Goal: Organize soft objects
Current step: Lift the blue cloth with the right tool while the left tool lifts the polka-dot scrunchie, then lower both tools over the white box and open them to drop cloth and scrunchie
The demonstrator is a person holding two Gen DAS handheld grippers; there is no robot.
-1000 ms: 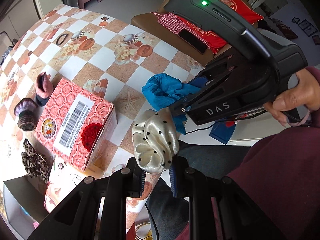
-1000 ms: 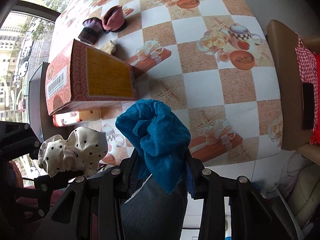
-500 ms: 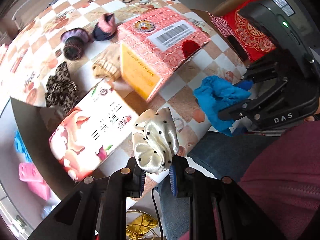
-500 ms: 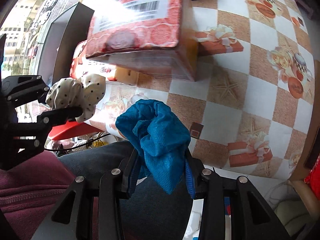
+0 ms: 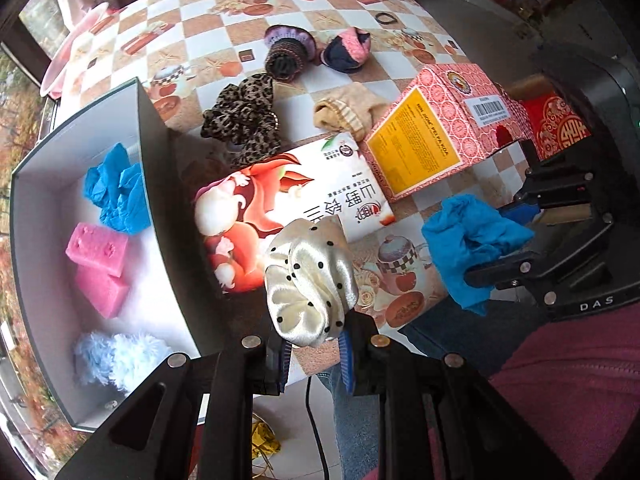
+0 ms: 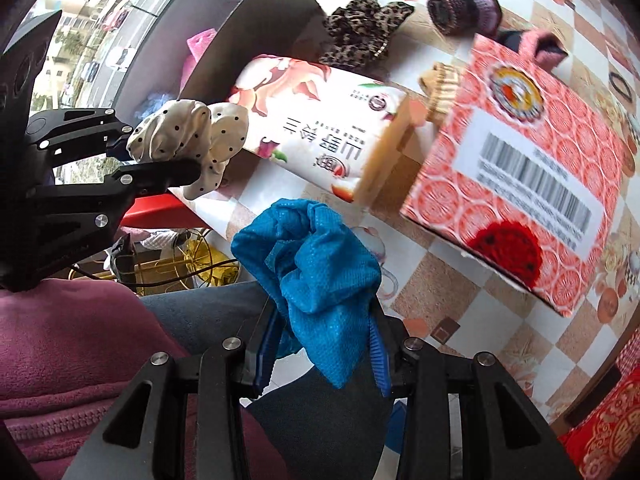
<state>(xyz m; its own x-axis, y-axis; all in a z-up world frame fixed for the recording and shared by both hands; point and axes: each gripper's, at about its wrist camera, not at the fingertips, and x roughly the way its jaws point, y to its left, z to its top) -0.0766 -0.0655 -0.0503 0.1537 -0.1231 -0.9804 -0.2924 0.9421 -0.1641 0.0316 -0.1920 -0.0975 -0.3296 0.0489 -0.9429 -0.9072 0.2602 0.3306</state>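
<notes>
Left wrist view shows the left gripper (image 5: pixel 314 354) pinching a cream polka-dot scrunchie (image 5: pixel 310 282) between its blue pads, the fabric bunched up above the fingertips, so it can be carried clear of the table (image 5: pixel 192 36). Off to that claw's left sits the open box (image 5: pixel 154 152), already holding a blue cloth, pink sponges and a pale fluffy piece, which looks like the collecting place for the soft things. To its right, the right gripper (image 5: pixel 502 240) is clamped on a blue cloth (image 5: pixel 468 240), held out over the table edge beside a red patterned carton (image 5: pixel 444 124). Both claws point steeply downward, side by side in front of the person's maroon sleeve (image 6: pixel 72 344). Ahead of the left claw a leopard scrunchie (image 5: pixel 244 120) and knitted pieces lie unsorted on the table, just beyond a white printed package (image 5: pixel 288 204).
</notes>
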